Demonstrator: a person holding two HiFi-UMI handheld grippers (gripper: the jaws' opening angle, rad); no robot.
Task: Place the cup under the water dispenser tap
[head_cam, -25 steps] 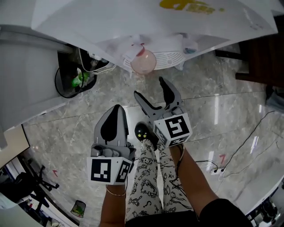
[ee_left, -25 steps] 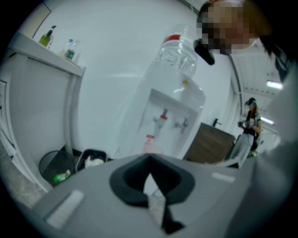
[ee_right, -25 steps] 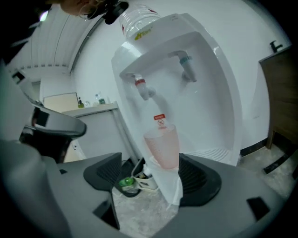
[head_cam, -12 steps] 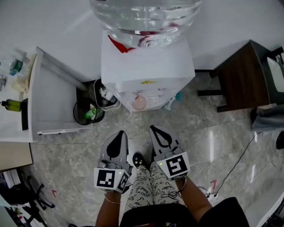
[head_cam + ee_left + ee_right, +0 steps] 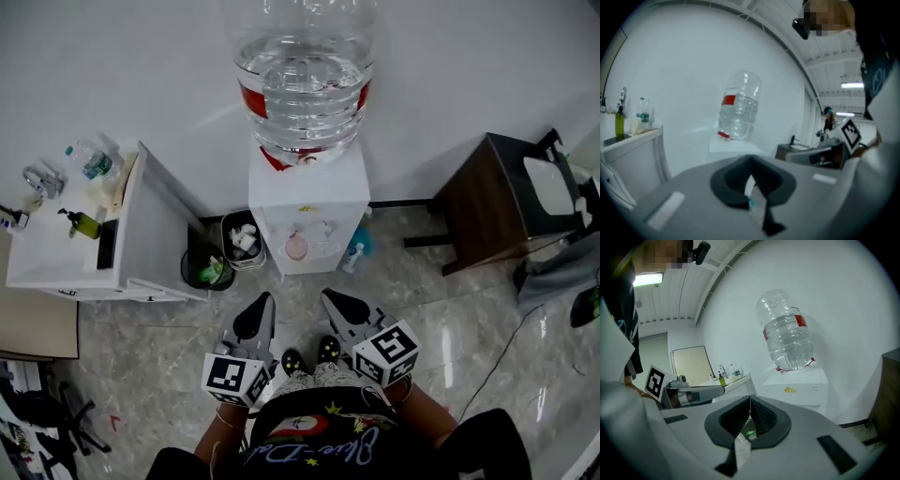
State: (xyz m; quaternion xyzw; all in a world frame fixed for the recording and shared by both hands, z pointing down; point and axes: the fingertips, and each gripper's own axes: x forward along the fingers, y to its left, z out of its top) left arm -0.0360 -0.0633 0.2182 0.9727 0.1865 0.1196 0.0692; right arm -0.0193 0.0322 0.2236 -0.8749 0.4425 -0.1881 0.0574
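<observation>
Both grippers have lifted well up from the floor since a second ago. The right gripper (image 5: 334, 302), spread wide then, now has its jaws pressed together with nothing between them. The left gripper (image 5: 262, 306), just beside it, is likewise pressed together and empty. Beneath the two grippers are the person's dark shoes (image 5: 293, 361) on a grey marble floor (image 5: 141, 375). Ahead of both tips, and well apart from them, the pink cup (image 5: 296, 247) sits in the recess of the white water dispenser (image 5: 309, 202), under its taps; neither gripper touches it. Ahead and left of the left gripper stands a black bin (image 5: 208, 268), and further left a white cabinet (image 5: 103, 246) with bottles on top. Ahead and right of the right gripper a blue bottle (image 5: 354, 255) stands by the dispenser's foot, with a dark brown table (image 5: 487, 202) further right. Farthest off, a large clear water bottle (image 5: 302, 75) tops the dispenser against a white wall.
</observation>
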